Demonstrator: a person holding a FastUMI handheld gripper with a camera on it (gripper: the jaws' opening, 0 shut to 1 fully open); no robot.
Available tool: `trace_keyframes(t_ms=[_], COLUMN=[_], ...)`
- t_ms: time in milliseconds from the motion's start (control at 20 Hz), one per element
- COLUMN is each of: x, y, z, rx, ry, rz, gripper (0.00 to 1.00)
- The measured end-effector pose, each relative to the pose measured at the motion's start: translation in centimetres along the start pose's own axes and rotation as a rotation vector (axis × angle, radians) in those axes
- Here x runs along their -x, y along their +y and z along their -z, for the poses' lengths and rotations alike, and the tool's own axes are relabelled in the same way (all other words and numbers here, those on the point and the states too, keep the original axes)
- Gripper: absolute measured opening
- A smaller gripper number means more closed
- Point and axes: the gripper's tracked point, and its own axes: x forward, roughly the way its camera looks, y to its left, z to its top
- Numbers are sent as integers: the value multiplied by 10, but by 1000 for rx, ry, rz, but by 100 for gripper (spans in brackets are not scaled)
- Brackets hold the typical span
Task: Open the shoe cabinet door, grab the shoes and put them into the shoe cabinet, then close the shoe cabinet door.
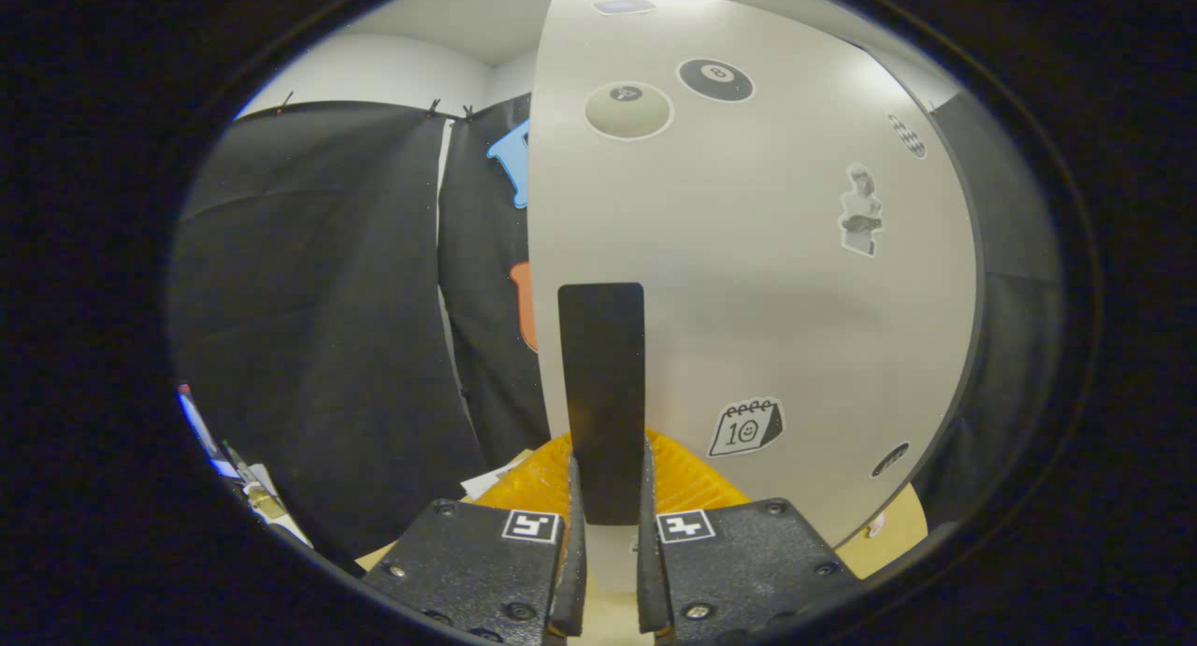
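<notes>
In the gripper view, the claw [606, 515] is narrowed onto the black handle [601, 384] of the shoe cabinet door [748, 281], with both fingers [570, 534] pressing on the handle's lower end from either side. The handle is a flat upright strip mounted near the door's left edge and rises well beyond the fingertips. The door is a pale grey panel standing close ahead, and it carries several stickers: an eight-ball sticker [715, 79] and a pale ball sticker [628, 110] near the top, a figure sticker [860, 211] toward the right side, and a calendar sticker [745, 427] low down, just right of the handle. A yellow ribbed piece [692, 478] sits at the foot of the door behind the fingers. Black cloth [318, 328] hangs left of the door. A pale wooden surface [888, 534] shows beneath the door's lower right corner.
</notes>
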Motion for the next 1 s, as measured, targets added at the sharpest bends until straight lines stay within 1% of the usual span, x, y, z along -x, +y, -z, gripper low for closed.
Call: trace_keyframes(t_ms=[200,550,650,800,900,1000], x=[21,81,96,114,122,130], y=[-8,-29,-40,-60,-72,-85], z=[6,14,16,17,19,19], rx=[15,14,16,23,29,16], ry=[5,1,0,2,7,7], rz=[-37,-70,-62,-27,-13,20], gripper=[24,22,22,21,18,17])
